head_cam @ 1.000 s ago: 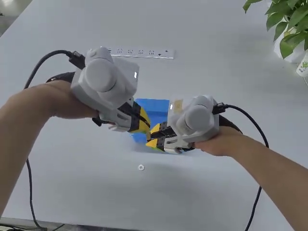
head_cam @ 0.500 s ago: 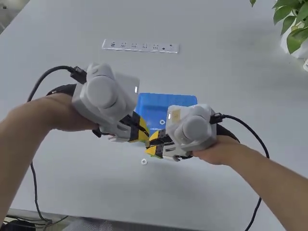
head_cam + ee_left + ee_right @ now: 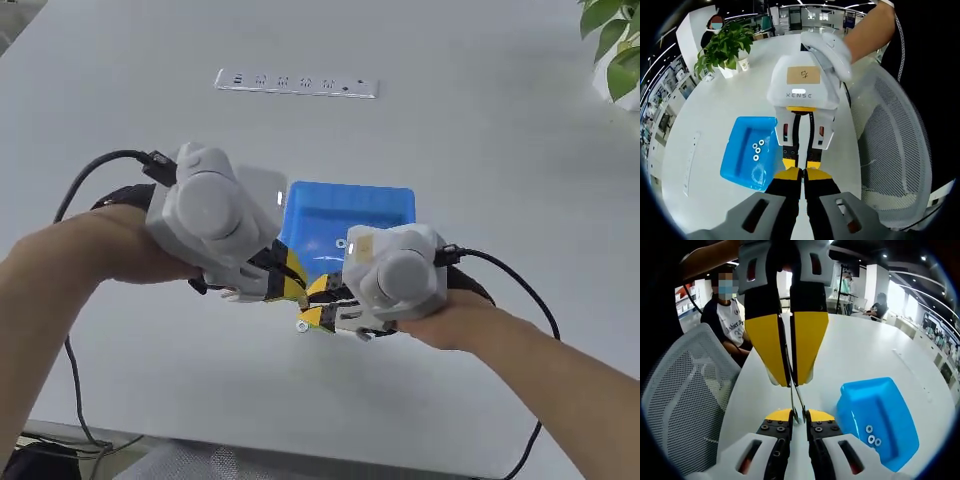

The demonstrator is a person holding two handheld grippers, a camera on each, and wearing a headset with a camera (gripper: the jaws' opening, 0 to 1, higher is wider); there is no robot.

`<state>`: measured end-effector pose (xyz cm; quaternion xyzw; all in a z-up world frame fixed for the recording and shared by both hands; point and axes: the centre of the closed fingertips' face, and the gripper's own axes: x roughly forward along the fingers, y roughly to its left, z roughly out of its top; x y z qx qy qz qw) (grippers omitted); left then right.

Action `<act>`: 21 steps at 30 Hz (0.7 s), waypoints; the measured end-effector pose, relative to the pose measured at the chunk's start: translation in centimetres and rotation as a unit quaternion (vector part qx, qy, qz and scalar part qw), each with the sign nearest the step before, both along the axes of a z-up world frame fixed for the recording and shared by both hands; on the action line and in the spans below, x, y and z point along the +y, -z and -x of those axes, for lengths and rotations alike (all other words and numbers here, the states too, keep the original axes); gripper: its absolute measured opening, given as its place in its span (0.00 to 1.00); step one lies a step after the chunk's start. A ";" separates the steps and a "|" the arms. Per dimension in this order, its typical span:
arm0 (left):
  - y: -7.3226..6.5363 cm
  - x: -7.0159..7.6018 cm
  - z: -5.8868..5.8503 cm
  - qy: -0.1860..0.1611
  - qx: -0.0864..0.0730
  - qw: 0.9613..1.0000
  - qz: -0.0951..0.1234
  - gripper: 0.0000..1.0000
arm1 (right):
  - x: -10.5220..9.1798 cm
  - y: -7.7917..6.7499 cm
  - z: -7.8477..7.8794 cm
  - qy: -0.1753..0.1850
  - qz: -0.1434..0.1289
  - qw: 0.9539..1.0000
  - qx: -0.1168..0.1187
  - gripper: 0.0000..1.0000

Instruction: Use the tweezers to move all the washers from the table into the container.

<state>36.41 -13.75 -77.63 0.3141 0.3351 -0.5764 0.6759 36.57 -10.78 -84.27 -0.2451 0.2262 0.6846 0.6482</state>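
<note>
Over the middle of the table (image 3: 470,130) I'm holding both grippers nose to nose, with the blue container (image 3: 350,205) sitting just beyond them at twelve o'clock and a power strip (image 3: 297,84) lying farther off the same way. The left gripper (image 3: 791,380) is keeping its tongs narrow, pinching the tweezers (image 3: 796,395) between the yellow pads. The right gripper (image 3: 801,164) is meeting it head-on, its tongs narrow too, closing on the other end of the tweezers as far as I can judge. So I'm reading this as a regrip or handover, not a pick.

For progress, a few washers (image 3: 758,148) are already lying together on the container floor, so part of the job is looking done. One loose washer (image 3: 302,326) is sitting on the table at six o'clock from the grippers, just beside the right one's tips and well outside the container. That one is waiting to be moved. I'm not making out any others on the table.
</note>
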 end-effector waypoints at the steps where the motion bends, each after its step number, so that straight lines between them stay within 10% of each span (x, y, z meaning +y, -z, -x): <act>1: 0.1 0.1 0.1 -0.001 0.001 1.000 0.000 0.05 | 0.0 0.0 0.1 -0.001 0.000 1.000 0.001 0.12; 21: 1.2 0.4 1.0 -0.006 0.013 1.000 0.000 0.05 | 0.6 1.2 1.2 -0.010 0.007 1.000 0.015 0.12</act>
